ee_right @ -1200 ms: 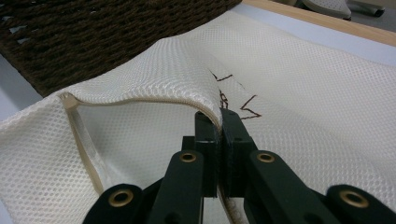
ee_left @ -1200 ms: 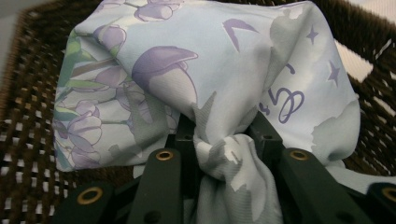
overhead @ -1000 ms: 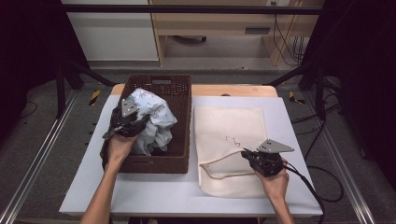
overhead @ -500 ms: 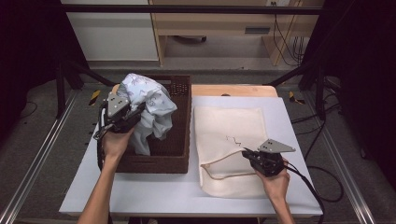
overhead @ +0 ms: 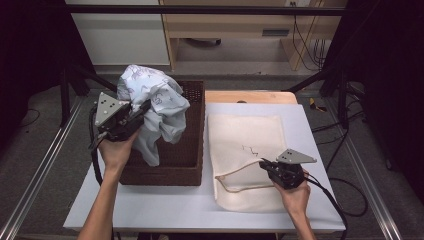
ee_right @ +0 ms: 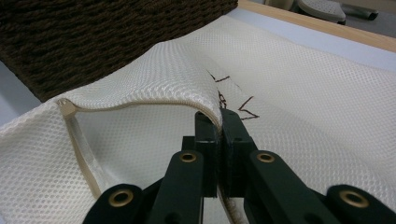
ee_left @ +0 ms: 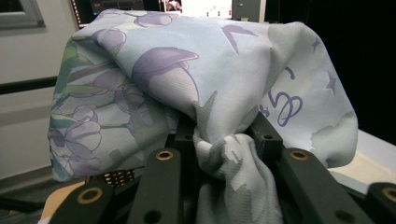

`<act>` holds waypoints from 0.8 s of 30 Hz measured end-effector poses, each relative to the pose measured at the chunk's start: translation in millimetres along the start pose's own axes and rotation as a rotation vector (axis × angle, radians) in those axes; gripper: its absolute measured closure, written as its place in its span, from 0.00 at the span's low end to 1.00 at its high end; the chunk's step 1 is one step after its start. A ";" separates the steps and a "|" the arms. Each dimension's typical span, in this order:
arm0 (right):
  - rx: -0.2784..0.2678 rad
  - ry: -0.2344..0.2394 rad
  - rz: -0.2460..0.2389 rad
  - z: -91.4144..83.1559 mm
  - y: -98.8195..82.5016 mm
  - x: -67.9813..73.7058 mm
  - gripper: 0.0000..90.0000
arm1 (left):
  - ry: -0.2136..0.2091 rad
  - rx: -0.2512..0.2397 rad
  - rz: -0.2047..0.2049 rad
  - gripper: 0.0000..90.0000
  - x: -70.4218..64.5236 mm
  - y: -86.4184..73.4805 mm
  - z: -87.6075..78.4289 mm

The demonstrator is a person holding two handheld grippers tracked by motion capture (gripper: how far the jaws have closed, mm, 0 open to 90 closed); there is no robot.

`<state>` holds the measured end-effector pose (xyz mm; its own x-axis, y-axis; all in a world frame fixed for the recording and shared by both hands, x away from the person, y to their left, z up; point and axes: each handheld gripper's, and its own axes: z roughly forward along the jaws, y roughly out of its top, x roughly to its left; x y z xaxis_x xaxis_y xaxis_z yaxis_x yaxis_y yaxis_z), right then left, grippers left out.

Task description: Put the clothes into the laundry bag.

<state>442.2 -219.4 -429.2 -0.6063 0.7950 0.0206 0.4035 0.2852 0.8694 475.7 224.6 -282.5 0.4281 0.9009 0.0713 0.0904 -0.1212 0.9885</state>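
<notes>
**Cloth up over basket, bag edge pinched**

While the left tongs [overhead: 141,111] grip a bunched fold of the floral cloth [overhead: 152,107], the cloth hangs above the brown woven basket [overhead: 192,150], w/ its lower end drooping inside the basket. In the left gripper view the cloth [ee_left: 196,79] is squeezed between the black jaws & drapes over them; print is pale blue w/ purple flowers.

Right tongs [overhead: 264,165] are clenched on the top layer of the cream mesh bag [overhead: 247,140], at its open edge. Right gripper view: jaws nearly together, thin mesh [ee_right: 140,79] pinched between them & lifted off the lower layer, so the bag's mouth gapes toward the basket [ee_right: 93,32]. Small dark scribble on the bag just beyond the jaws.

Bag lies flat on the white counter [overhead: 165,205], just beside the basket's right wall. Both hands near the counter's front.
</notes>
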 end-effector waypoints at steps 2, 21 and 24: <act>0.000 -0.001 0.001 -0.3 0.0 0.0 0.97 | -0.005 -0.011 -0.003 0.77 -1.2 5.4 -4.6; -0.008 -0.005 0.002 -2.2 0.7 -0.4 0.97 | -0.080 -0.066 0.001 0.77 -21.7 36.8 -39.1; -0.008 -0.006 0.002 -2.3 0.8 -0.4 0.97 | -0.095 -0.086 0.019 0.77 -25.7 39.9 -43.9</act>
<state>441.2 -220.8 -427.4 -0.6014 0.7987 0.0194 0.3991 0.2792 0.8734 428.8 214.9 -239.1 0.5125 0.8549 0.0808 0.0059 -0.0975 0.9952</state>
